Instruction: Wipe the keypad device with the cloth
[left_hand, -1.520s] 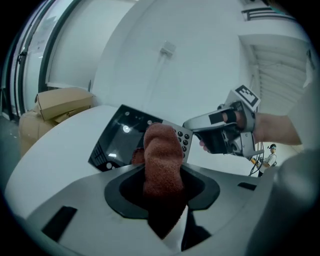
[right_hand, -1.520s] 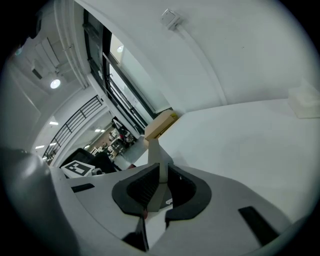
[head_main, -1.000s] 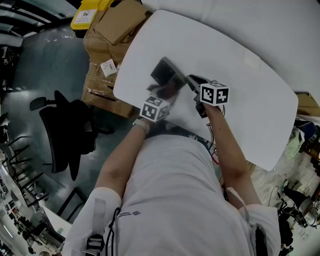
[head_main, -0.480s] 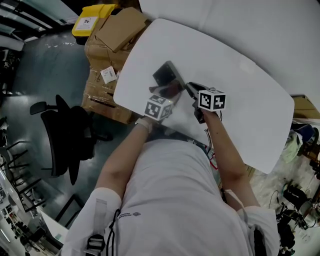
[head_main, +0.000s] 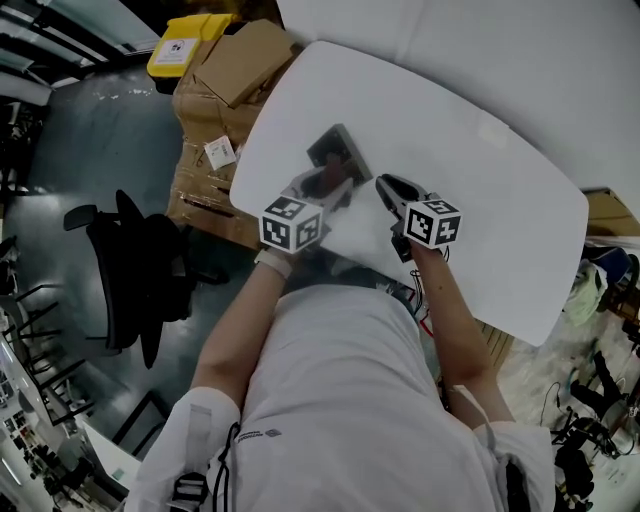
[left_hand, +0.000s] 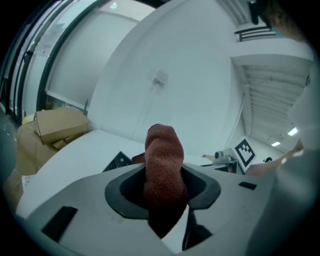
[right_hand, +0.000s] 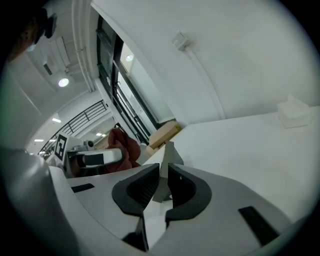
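Note:
The dark grey keypad device (head_main: 338, 150) lies on the white table (head_main: 500, 230), and the left gripper view shows a corner of it (left_hand: 118, 161). My left gripper (head_main: 318, 190) hangs just in front of it, lifted off the table. It is shut on a folded reddish-brown cloth (left_hand: 162, 155) that sticks up between the jaws (head_main: 322, 183). My right gripper (head_main: 383, 184) is at the device's right corner. Its jaws (right_hand: 164, 175) are nearly closed on a thin grey edge (right_hand: 169, 152) that looks like the device's.
Cardboard boxes (head_main: 225, 70) and a yellow box (head_main: 178, 28) are stacked beyond the table's left edge. A black office chair (head_main: 130, 255) stands on the floor at the left. A small white block (right_hand: 294, 111) sits further right on the table.
My left gripper has risen off the device with the cloth and drawn back toward the person. The right gripper has also pulled slightly back and up. The device stays in place.

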